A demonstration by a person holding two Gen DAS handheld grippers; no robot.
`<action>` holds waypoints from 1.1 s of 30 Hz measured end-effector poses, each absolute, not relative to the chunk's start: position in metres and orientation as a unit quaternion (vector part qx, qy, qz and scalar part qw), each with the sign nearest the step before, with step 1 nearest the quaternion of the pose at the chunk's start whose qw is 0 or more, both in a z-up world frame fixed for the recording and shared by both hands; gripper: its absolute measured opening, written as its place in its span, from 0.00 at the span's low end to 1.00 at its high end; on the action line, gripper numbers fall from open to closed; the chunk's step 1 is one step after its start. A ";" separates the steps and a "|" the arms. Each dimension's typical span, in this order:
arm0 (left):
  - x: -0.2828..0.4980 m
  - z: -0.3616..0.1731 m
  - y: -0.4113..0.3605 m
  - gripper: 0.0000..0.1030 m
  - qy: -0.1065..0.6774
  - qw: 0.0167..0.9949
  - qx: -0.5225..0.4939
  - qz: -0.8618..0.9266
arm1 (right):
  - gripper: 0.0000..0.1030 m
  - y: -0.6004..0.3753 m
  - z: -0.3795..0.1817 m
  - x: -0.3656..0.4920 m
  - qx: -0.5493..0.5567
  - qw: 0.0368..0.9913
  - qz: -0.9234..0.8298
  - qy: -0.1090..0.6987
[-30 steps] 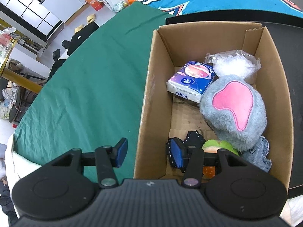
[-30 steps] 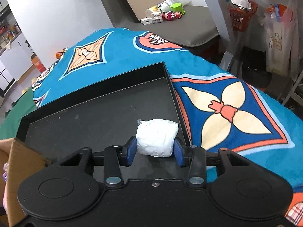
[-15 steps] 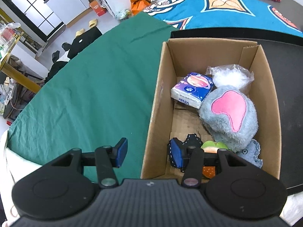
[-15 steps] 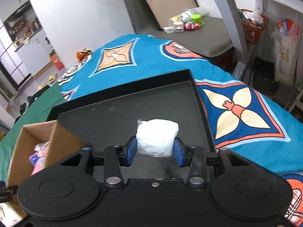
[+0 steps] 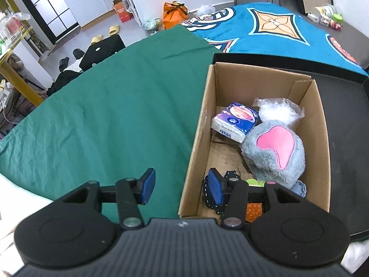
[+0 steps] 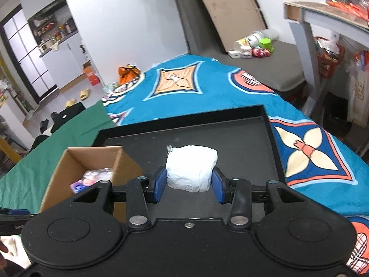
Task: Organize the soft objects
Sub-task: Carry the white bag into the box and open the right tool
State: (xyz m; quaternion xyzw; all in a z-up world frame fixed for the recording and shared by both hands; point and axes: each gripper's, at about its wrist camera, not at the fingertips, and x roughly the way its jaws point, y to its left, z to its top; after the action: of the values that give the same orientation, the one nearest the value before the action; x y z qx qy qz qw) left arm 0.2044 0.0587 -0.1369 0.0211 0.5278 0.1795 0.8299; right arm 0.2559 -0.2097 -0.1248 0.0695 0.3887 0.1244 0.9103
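My right gripper (image 6: 189,185) pinches the white wad (image 6: 191,167) by its 2 sides, above the black tray (image 6: 272,124) and right of the box (image 6: 57,177). It looks light and squashy, so a gentle squeeze across the middle should do. My left gripper (image 5: 182,185) hangs wide and empty, straddling the box's left wall; inside lie a tissue pack (image 5: 235,121) and plush (image 5: 274,152).

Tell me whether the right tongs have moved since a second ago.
Yes. The right tongs, shut on the white bundle, have risen and swung left: the cardboard box, then barely at the frame's left edge, now shows fully beside the black tray.
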 end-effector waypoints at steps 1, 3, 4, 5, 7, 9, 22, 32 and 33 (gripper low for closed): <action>0.204 -0.137 0.060 0.48 0.527 0.831 0.018 0.179 | 0.41 -0.206 -0.122 0.254 0.068 0.911 0.128 0.387; 0.203 -0.136 0.063 0.48 0.524 0.833 0.008 0.177 | 0.41 -0.199 -0.116 0.252 0.064 0.912 0.135 0.383; 0.202 -0.136 0.064 0.48 0.523 0.834 0.005 0.174 | 0.41 -0.194 -0.113 0.250 0.062 0.912 0.140 0.381; 0.202 -0.136 0.066 0.48 0.523 0.835 0.002 0.172 | 0.41 -0.190 -0.111 0.249 0.059 0.912 0.144 0.380; 0.201 -0.136 0.067 0.48 0.521 0.837 -0.003 0.168 | 0.41 -0.182 -0.107 0.246 0.053 0.912 0.152 0.377; 0.201 -0.138 0.068 0.47 0.522 0.836 -0.005 0.167 | 0.41 -0.174 -0.103 0.244 0.047 0.912 0.159 0.376; 0.199 -0.146 0.080 0.46 0.532 0.833 -0.030 0.147 | 0.42 -0.120 -0.095 0.231 0.010 0.902 0.204 0.379; 0.201 -0.151 0.089 0.44 0.535 0.832 -0.062 0.135 | 0.42 -0.087 -0.095 0.226 -0.016 0.892 0.233 0.387; 0.201 -0.151 0.090 0.43 0.535 0.832 -0.064 0.135 | 0.42 -0.084 -0.095 0.225 -0.019 0.891 0.235 0.389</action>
State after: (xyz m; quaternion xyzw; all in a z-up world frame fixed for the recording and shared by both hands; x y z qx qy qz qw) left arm 0.2008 0.0901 -0.1508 -0.0640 0.5347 0.1348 0.8318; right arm 0.2253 -0.0844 -0.0947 -0.0186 0.3885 0.2354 0.8907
